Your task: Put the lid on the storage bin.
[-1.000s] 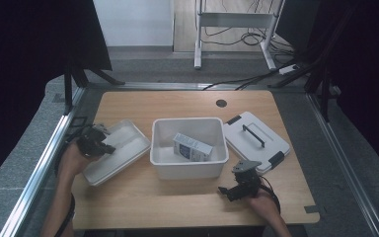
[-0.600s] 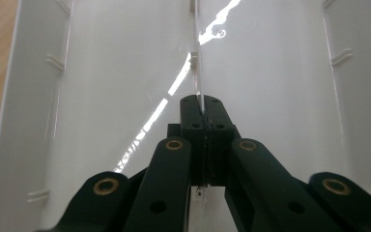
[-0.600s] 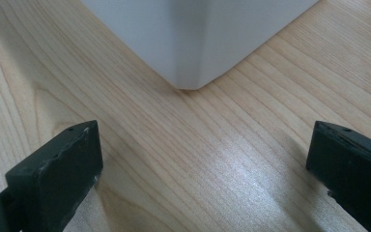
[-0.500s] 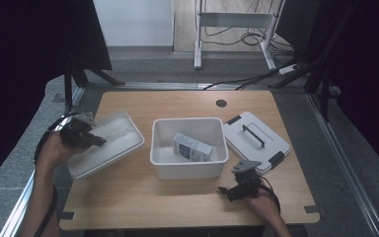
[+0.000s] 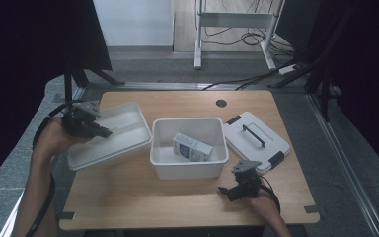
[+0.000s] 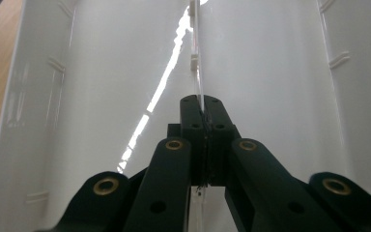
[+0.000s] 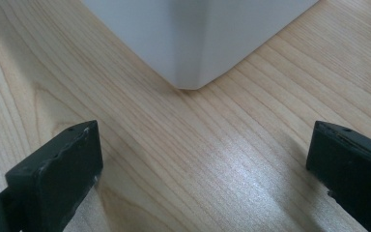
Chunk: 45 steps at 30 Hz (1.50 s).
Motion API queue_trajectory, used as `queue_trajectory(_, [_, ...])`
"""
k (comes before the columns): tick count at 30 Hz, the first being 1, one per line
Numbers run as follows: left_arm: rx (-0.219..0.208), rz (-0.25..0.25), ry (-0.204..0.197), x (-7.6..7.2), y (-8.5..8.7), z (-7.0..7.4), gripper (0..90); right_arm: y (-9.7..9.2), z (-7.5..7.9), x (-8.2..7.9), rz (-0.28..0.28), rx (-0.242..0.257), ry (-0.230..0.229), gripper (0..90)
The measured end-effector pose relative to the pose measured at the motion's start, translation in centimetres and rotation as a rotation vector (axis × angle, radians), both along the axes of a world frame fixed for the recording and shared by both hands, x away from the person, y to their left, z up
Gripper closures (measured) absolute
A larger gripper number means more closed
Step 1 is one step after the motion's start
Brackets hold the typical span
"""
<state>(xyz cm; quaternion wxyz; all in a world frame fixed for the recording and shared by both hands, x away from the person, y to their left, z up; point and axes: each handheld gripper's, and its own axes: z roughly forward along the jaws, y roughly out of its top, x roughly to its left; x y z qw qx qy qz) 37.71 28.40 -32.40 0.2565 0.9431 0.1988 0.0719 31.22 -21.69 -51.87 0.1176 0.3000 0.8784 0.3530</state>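
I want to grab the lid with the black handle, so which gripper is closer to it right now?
Right. The right gripper rests on the table just in front of the lid; the left gripper is across the white bin, clamped on the tray.

The small box in the white bin carries print too small to read.

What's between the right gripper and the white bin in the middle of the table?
Only bare wood. In the right gripper view, the open right gripper faces the white bin corner across empty table.
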Motion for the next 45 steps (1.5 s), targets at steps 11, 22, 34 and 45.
queue_trajectory(11, [-0.015, -0.125, -0.013, 1.6, -5.4, 0.6, 88.9, 0.0, 0.0, 0.0, 0.000, 0.000, 0.000, 0.0])
queue_trajectory(22, [-0.024, -0.249, -0.018, 3.2, -11.9, 0.3, 88.9, 0.0, 0.0, 0.0, 0.001, 0.000, -0.002, 0.0])
queue_trajectory(34, [-0.033, -0.350, -0.014, 4.4, -18.6, -1.1, 88.9, 0.0, 0.0, 0.0, 0.002, 0.000, -0.003, 0.0])
queue_trajectory(45, [-0.036, -0.386, -0.016, 5.0, -21.1, -3.7, 89.0, 0.0, 0.0, 0.0, 0.004, 0.000, -0.001, 0.0])
